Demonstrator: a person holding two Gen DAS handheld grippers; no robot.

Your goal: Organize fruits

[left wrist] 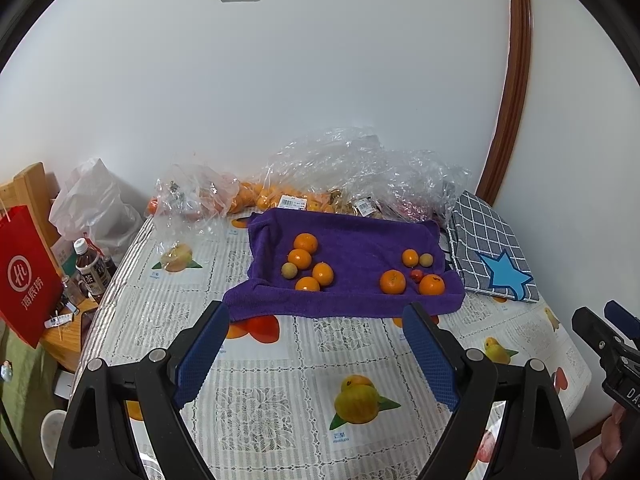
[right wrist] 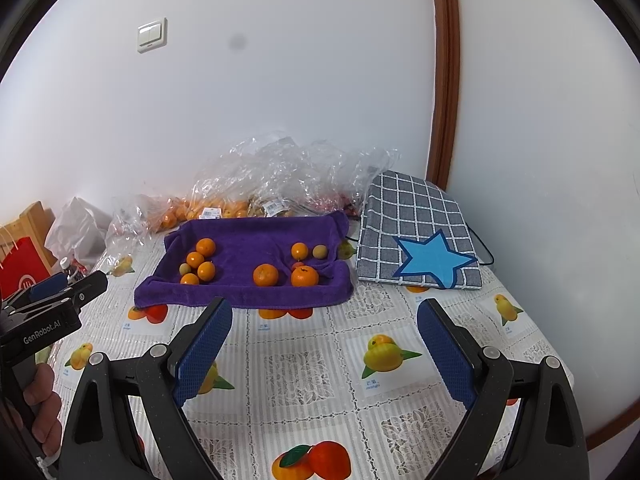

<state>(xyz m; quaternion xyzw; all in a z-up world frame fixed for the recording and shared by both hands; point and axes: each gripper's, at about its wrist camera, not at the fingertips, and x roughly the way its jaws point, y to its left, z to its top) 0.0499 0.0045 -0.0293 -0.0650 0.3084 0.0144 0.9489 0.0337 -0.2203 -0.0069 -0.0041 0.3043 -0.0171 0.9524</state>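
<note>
Right now both tools hang above the table with nothing between their fingers: the left gripper has its blue pads spread wide apart, and the right gripper is released just the same, jaws well apart over the fruit-print tablecloth. Ahead of them lies a purple towel, its edges rumpled up, and the fruit sits on it in two loose clusters. On the left side are four oranges bunched close, with a small pale tan fruit touching that group. On the right side are three more oranges, another tan fruit beside the farthest one, and a tiny red fruit tucked between the two nearer ones. Behind the towel, against the wall, crumpled clear plastic bags hold more oranges and carry price labels. Just right of the towel rests a grey checked cushion with a blue star. Off the table's left edge stand a red paper bag and a bottle.
</note>
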